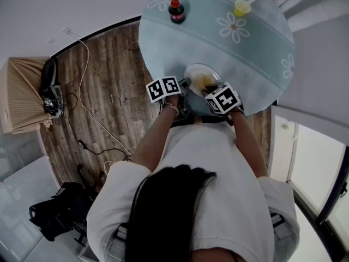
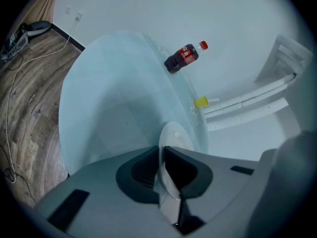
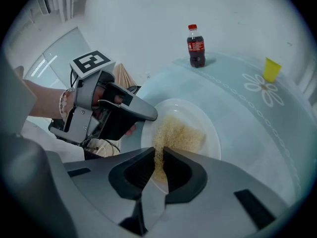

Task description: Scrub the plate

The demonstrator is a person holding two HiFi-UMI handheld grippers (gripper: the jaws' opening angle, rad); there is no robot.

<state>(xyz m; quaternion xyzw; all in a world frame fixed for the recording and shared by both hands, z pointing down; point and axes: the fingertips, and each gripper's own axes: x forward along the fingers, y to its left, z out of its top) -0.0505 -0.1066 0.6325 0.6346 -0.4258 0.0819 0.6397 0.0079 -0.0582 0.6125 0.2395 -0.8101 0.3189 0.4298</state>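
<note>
The left gripper (image 2: 161,148), its jaws nearly together, pinches the rim of the white plate (image 3: 188,108) near the edge of the round blue-clothed table (image 1: 256,53), while the right gripper (image 3: 159,150), equally narrow, clamps a yellowish scrub pad (image 3: 181,133) lying on the plate, with a cola bottle (image 1: 176,11) and a yellow cup (image 1: 241,7) far across the table and a wooden floor (image 1: 109,102) below.
</note>
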